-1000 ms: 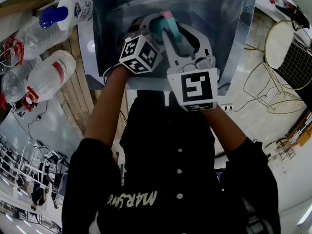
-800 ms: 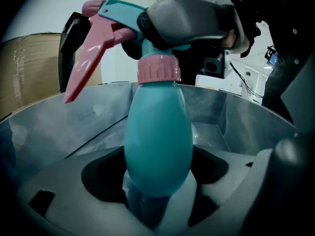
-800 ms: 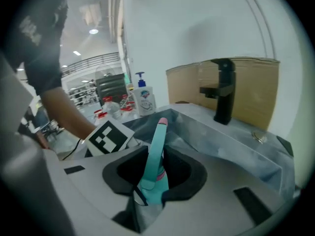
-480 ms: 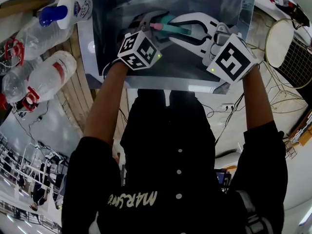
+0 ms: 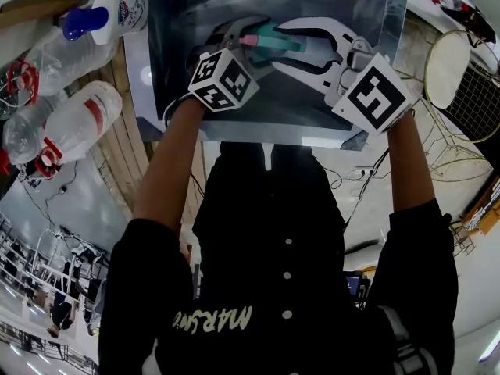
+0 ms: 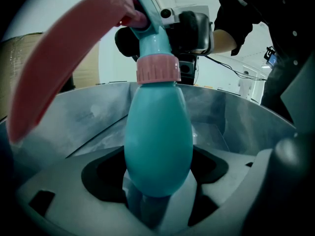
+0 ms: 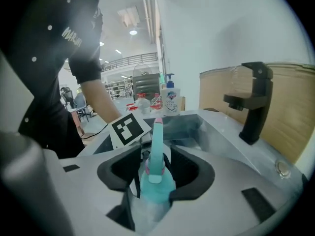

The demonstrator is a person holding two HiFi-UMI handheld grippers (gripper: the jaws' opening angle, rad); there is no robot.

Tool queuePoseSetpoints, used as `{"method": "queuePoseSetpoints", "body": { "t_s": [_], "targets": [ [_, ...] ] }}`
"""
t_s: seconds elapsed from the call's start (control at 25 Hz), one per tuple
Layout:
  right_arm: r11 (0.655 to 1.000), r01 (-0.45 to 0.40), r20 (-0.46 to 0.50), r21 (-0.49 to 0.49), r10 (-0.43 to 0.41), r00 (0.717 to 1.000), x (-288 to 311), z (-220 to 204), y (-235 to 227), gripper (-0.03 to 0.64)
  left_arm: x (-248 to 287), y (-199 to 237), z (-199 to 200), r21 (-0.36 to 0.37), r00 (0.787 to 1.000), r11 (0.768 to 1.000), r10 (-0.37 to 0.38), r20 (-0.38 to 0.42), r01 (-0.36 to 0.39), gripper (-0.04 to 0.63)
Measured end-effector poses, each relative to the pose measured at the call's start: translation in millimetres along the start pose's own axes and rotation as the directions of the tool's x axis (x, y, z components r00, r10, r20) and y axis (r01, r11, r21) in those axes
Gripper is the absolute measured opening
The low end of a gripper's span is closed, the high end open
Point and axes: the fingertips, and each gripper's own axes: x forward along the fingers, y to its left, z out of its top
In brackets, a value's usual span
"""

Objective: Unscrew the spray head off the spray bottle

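Observation:
I hold a teal spray bottle [image 6: 158, 132] with a pink collar [image 6: 157, 69] and a long pink trigger [image 6: 64, 58] over a steel sink [image 5: 187, 22]. My left gripper [image 6: 157, 195] is shut on the bottle's fat body. Seen from the head, the bottle [image 5: 275, 37] lies between both tools, with the left gripper [image 5: 242, 41] at its left. The teal spray head [image 7: 157, 181] with its pink tip sits between the jaws of my right gripper [image 7: 155, 191]. Those jaws have just been opening and stand open round the head, a dark gap showing at one pad. From the head, the right gripper [image 5: 280, 44] reaches in from the right.
A black faucet [image 7: 253, 102] rises at the sink's edge. A white pump soap bottle [image 5: 109, 18] and clear plastic bottles [image 5: 70, 123] lie on the wooden counter at the left. A round wire-frame table [image 5: 457, 76] stands on the floor at the right.
The right gripper rolled and swung out to the right of the bottle, its marker cube now at the right. Its jaws stand wider than half a second ago. The left gripper kept still.

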Motion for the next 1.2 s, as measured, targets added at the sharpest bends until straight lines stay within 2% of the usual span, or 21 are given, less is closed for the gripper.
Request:
{"method": "queuePoseSetpoints", "body": {
  "t_s": [0.08, 0.16, 0.2, 0.24, 0.28, 0.32, 0.4, 0.52, 0.68, 0.88, 1.0, 1.2],
  "targets": [
    [0.996, 0.086, -0.014, 0.031, -0.086, 0.996, -9, 0, -2, 0.233, 0, 0, 0, 0.0, 1.0, 1.0, 0.001, 0.0, -0.001, 0.405],
    [0.964, 0.236, 0.026, 0.122, -0.24, 0.97, -24, 7, -9, 0.244, 0, 0, 0, 0.0, 1.0, 1.0, 0.004, 0.0, -0.004, 0.405],
    [0.927, 0.312, 0.068, 0.208, -0.332, 0.941, -32, 14, -11, 0.244, 0, 0, 1, -0.001, 1.0, 1.0, 0.007, 0.001, -0.007, 0.405],
    [0.876, 0.369, 0.102, 0.312, -0.417, 0.903, -40, 21, -11, 0.242, 0, 0, 1, -0.003, 1.0, 1.0, 0.009, 0.003, -0.009, 0.405],
    [0.821, 0.399, 0.114, 0.409, -0.479, 0.87, -46, 26, -6, 0.237, 0, 0, 1, -0.005, 1.0, 1.0, 0.011, 0.005, -0.011, 0.405],
    [0.774, 0.406, 0.102, 0.485, -0.511, 0.854, -48, 27, 2, 0.235, 0, 0, 1, -0.007, 1.0, 1.0, 0.012, 0.009, -0.012, 0.405],
    [0.716, 0.395, 0.034, 0.576, -0.503, 0.863, -40, 20, 23, 0.238, 0, 0, 1, -0.009, 1.0, 1.0, 0.011, 0.017, -0.011, 0.405],
    [0.671, 0.409, -0.066, 0.619, -0.474, 0.878, -20, 3, 35, 0.252, -1, 1, 2, -0.01, 0.999, 1.0, 0.01, 0.041, -0.009, 0.405],
    [0.618, 0.478, -0.146, 0.625, -0.509, 0.848, -9, -7, 23, 0.277, -1, 1, 3, -0.009, 0.997, 1.0, 0.003, 0.074, -0.003, 0.405],
    [0.553, 0.53, -0.192, 0.643, -0.554, 0.81, -2, -13, 14, 0.283, 1, 0, 5, -0.009, 0.995, 1.0, 0.002, 0.098, -0.001, 0.405],
    [0.539, 0.555, -0.201, 0.633, -0.578, 0.791, 0, -15, 11, 0.287, 2, 0, 5, -0.02, 0.995, 1.0, 0.0, 0.104, 0.002, 0.405],
    [0.56, 0.567, -0.189, 0.603, -0.591, 0.784, 3, -14, 9, 0.301, 2, 0, 5, -0.021, 0.994, 1.0, 0.002, 0.108, 0.0, 0.405]
  ]
}}
